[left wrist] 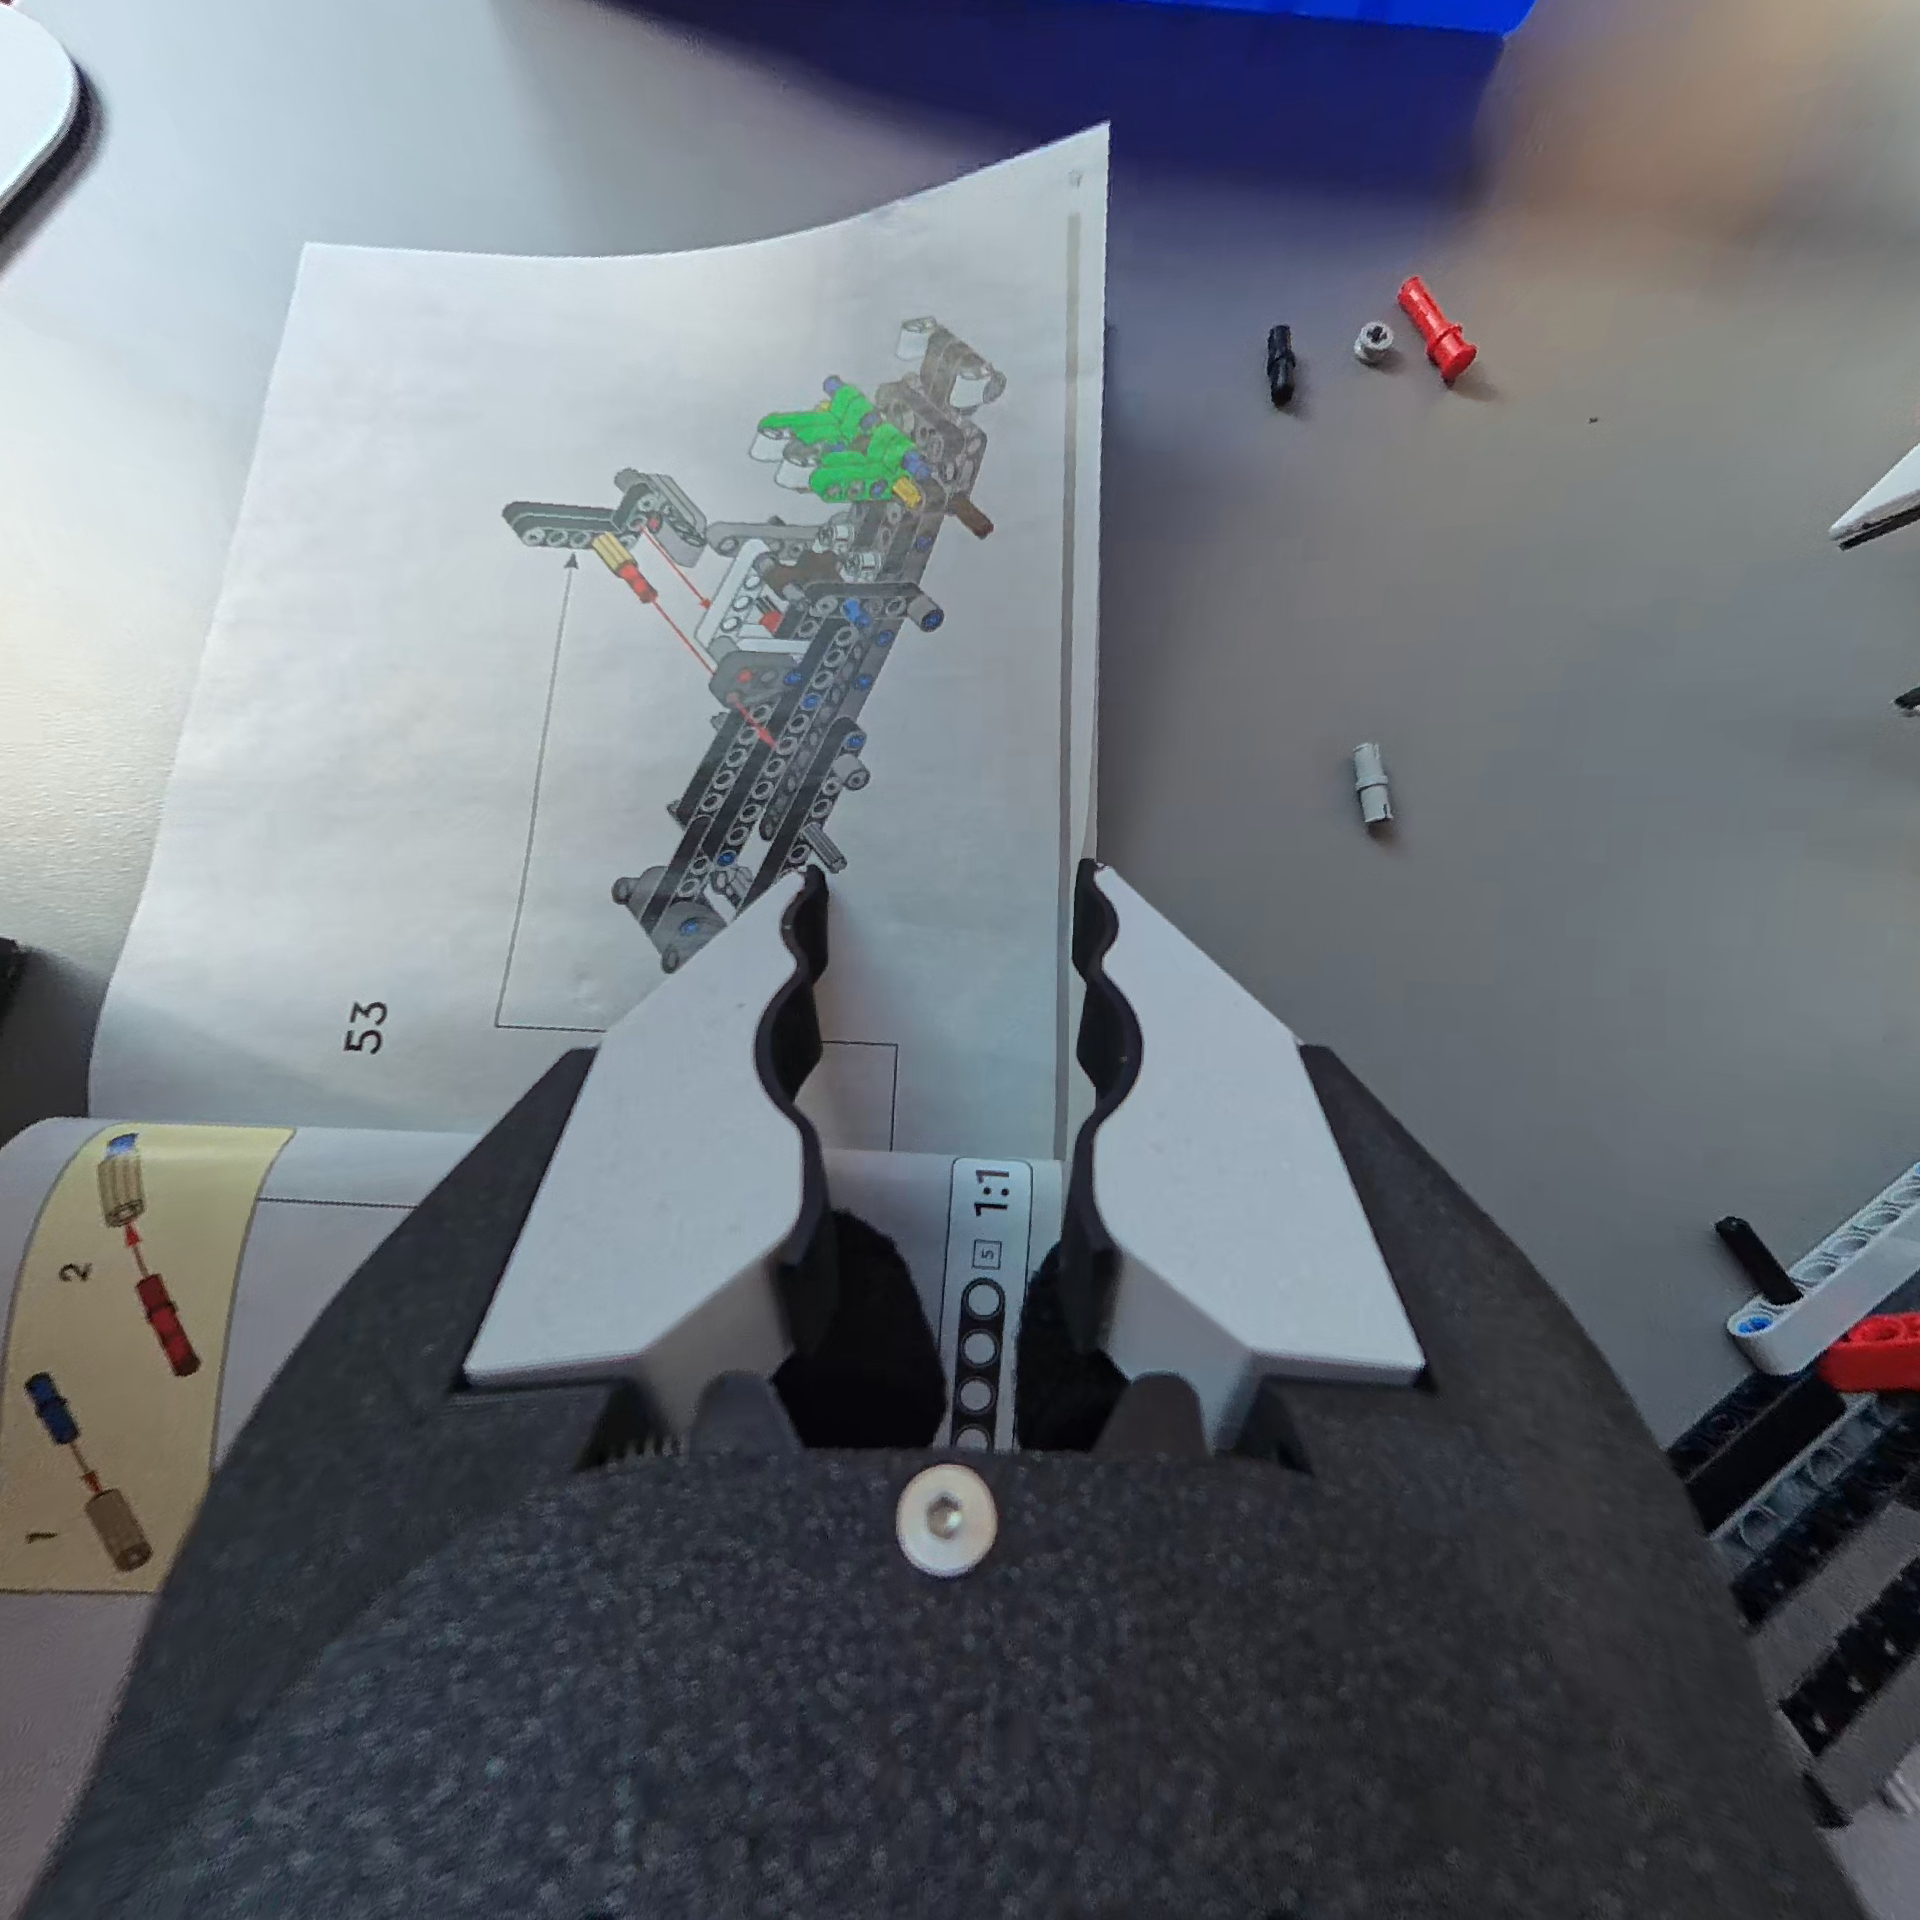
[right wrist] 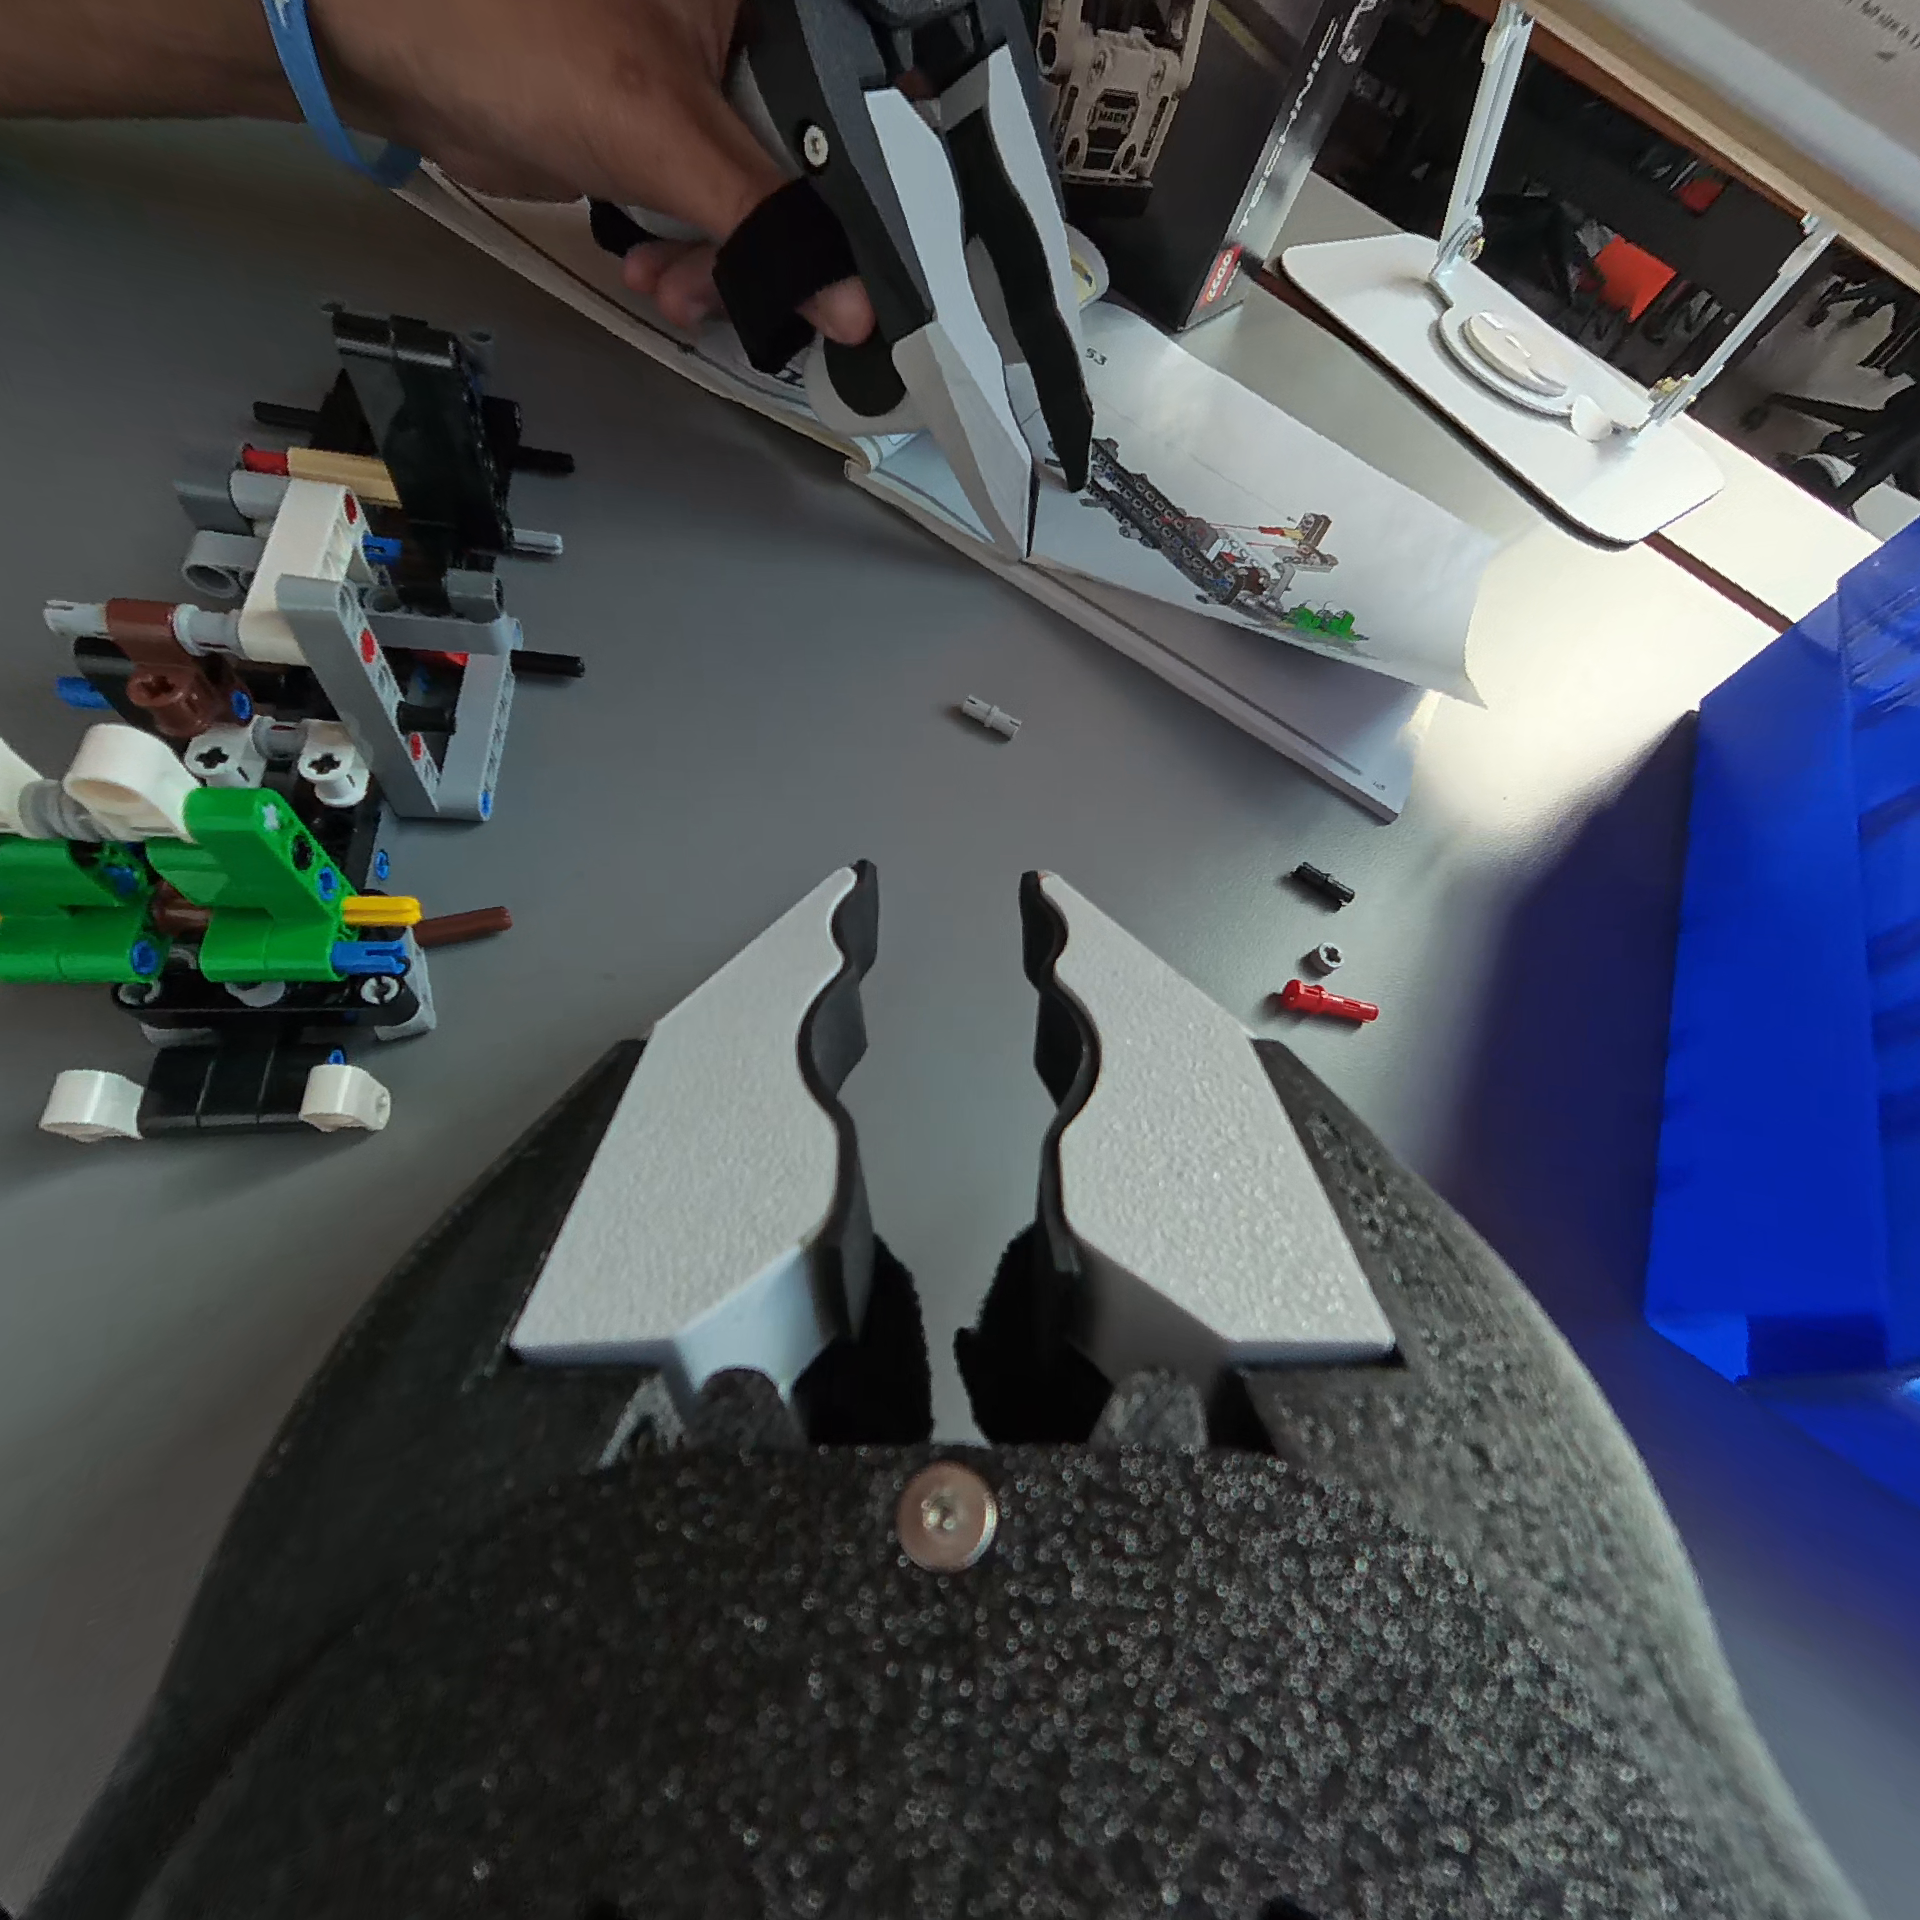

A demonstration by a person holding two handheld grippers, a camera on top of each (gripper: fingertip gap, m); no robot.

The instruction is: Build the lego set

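Lego assembly [right wrist: 260,727]: on grey table [right wrist: 727,644], nine o'clock of right gripper [right wrist: 948,894]; long axis roughly twelve-to-six (green end nearest). Right jaws parted, empty. Left gripper [left wrist: 948,894] over instruction booklet [left wrist: 644,582], jaws spread, seemingly touching the page.

A grey bench [right wrist: 727,644] carries everything in view. At its right side stands a blue plastic bin [right wrist: 1787,987], its translucent wall rising steeply and casting a blue tint on the surface beside it; the left wrist view shows the same bin as a blue band [left wrist: 1039,42] along the top edge. Beyond the open booklet, a white flat stand base [right wrist: 1507,384] rests on the bench, with thin metal uprights [right wrist: 1486,135] rising from it and a round white disc set in its top. A white rounded object [left wrist: 31,114] sits at the far upper left corner, only partly visible. Behind the bench, dark shelving [right wrist: 1662,260] holds blurred items.
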